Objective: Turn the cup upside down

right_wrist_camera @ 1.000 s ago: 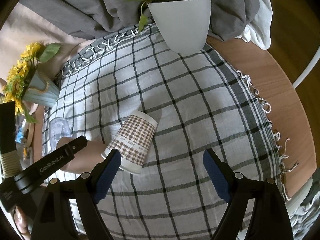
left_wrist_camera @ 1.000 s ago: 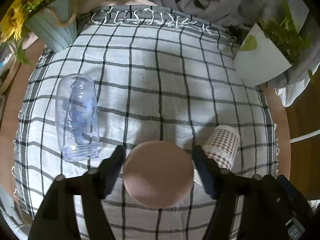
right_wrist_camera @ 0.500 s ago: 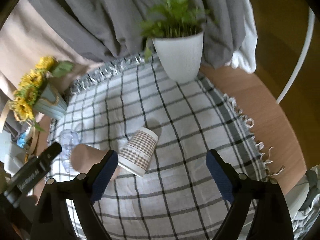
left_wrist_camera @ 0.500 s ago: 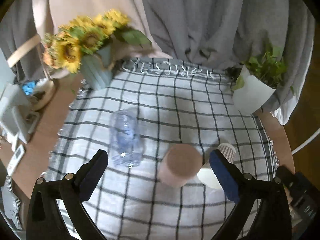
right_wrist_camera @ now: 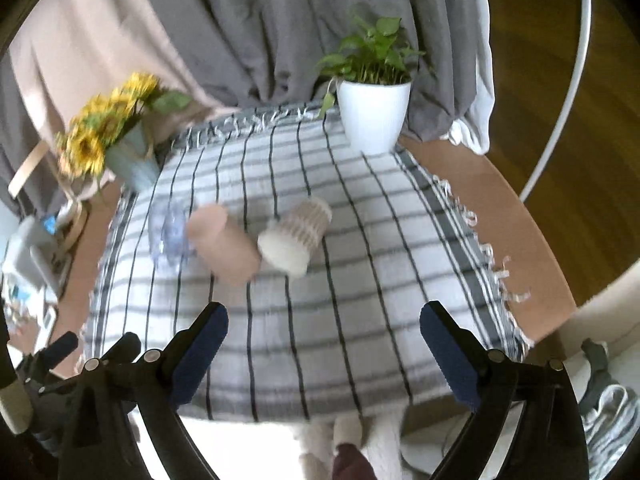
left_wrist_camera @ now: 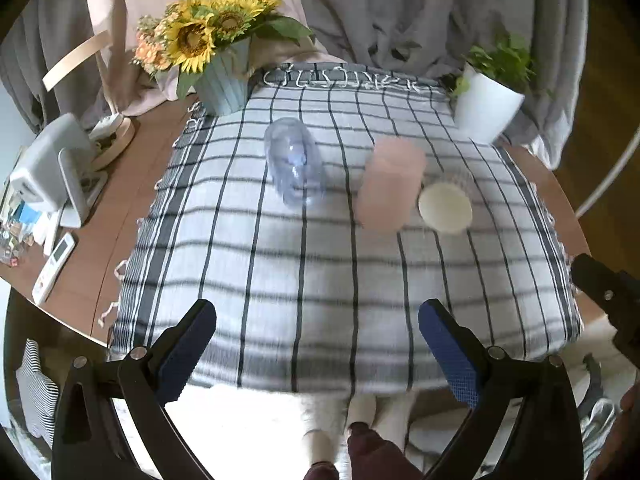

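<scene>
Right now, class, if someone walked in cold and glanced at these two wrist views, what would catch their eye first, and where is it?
Three cups in a row mid-cloth: a clear plastic cup on its side at left, a pink cup standing bottom up in the middle, a checked paper cup lying at right. Behind them stand the sunflower bouquet at the back left corner and a potted green plant at the back right. Both the left gripper and right gripper hang open, empty, near the checked tablecloth's front edge.

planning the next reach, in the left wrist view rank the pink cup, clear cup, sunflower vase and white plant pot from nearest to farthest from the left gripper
1. pink cup, mid-cloth, right of centre, ahead of the open left gripper.
2. clear cup, lying just left of it; close to call with the pink cup.
3. sunflower vase, far left corner.
4. white plant pot, far right corner; too close to call with the vase.
</scene>
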